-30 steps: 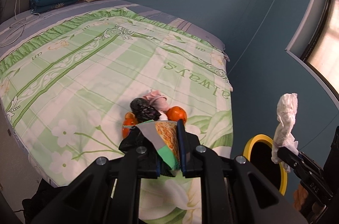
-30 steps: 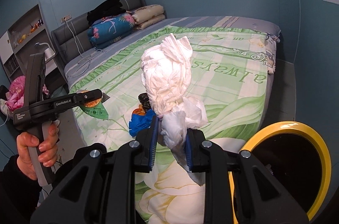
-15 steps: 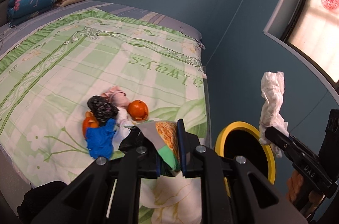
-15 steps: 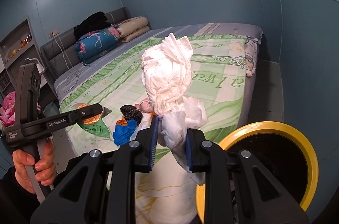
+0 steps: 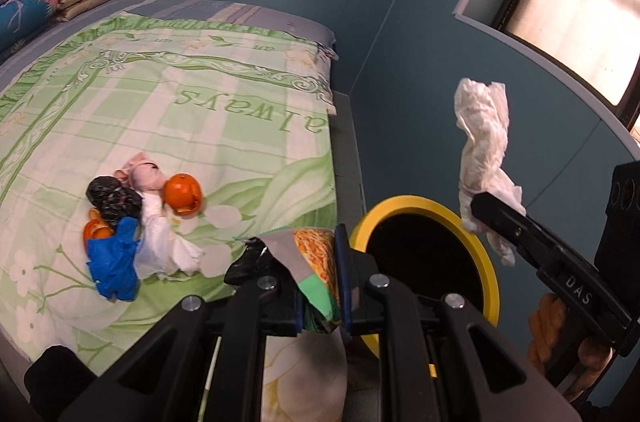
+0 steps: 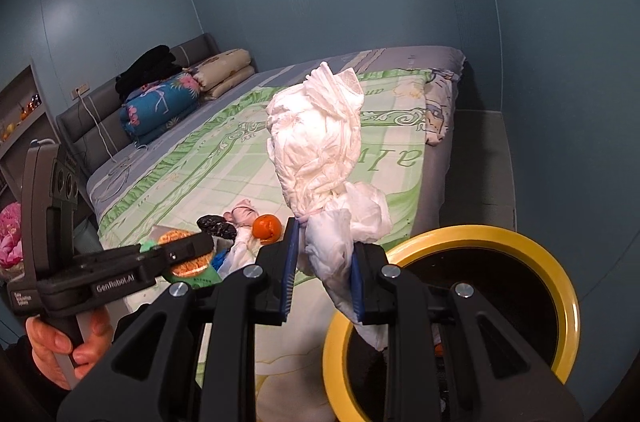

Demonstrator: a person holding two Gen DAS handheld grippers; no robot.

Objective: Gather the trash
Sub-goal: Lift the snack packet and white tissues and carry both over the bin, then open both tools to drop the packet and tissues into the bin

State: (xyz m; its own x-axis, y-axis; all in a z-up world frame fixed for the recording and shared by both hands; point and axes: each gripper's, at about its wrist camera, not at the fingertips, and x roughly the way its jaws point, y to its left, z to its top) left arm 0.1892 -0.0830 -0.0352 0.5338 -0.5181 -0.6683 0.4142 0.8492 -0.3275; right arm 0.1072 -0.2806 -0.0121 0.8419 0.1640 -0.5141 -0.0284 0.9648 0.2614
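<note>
My left gripper [image 5: 320, 282] is shut on a snack wrapper [image 5: 316, 262] with an orange picture and a green edge, held at the bed's near edge beside the bin. My right gripper [image 6: 322, 270] is shut on a crumpled white paper wad [image 6: 320, 150] and holds it upright over the rim of the yellow-rimmed black bin [image 6: 564, 286]; the bin also shows in the left wrist view [image 5: 490, 262]. A pile of trash lies on the bed: an orange peel [image 5: 182, 192], a black bag [image 5: 112, 198], a blue glove [image 5: 114, 262], white tissue [image 5: 160, 246] and a pink wad [image 5: 144, 176].
The bed with a green and white cover [image 5: 200, 70] fills the left. Folded quilts and pillows [image 6: 168, 102] lie at its head. A blue wall and a window [image 5: 572, 2] stand to the right. A shelf [image 6: 20, 110] is at the far left.
Both grippers have swung right toward the bin, which now looms larger. The white wad sits over the bin rim. The trash pile has slid left in view.
</note>
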